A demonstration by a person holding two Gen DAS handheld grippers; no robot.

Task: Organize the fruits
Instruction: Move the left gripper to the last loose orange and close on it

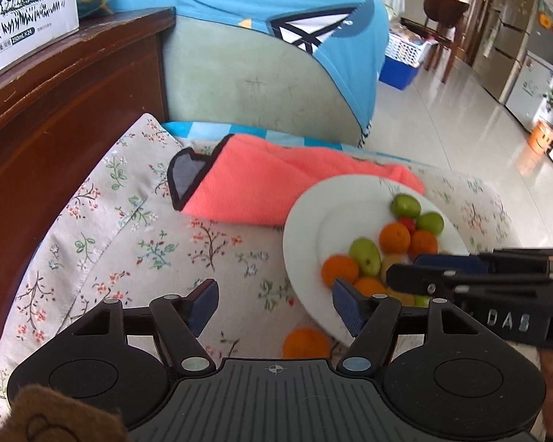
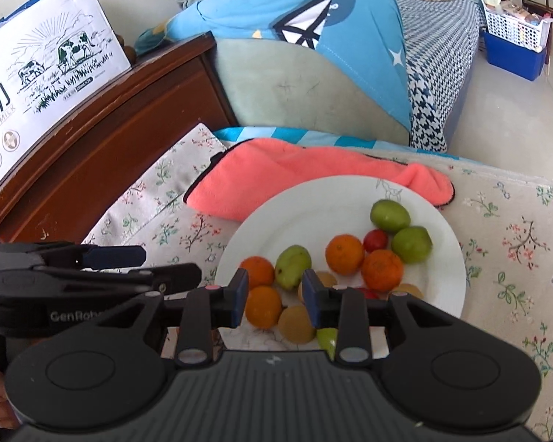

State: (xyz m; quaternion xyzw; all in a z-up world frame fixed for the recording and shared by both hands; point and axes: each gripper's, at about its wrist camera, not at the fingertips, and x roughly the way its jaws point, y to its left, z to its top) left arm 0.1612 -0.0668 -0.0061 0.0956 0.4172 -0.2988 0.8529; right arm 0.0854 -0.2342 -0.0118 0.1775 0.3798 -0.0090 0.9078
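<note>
A white plate lies on a floral cloth and holds several oranges, green fruits, small red tomatoes and pale yellow fruits. It also shows in the left wrist view. One loose orange lies on the cloth just left of the plate's near rim. My left gripper is open and empty, above that loose orange. My right gripper is open and empty, low over the plate's near side, with an orange between its fingers. It also shows in the left wrist view.
A folded coral towel lies behind the plate. A dark wooden headboard with a milk carton box stands at the left. A green cushion with a blue cover stands behind. The tiled floor lies to the right.
</note>
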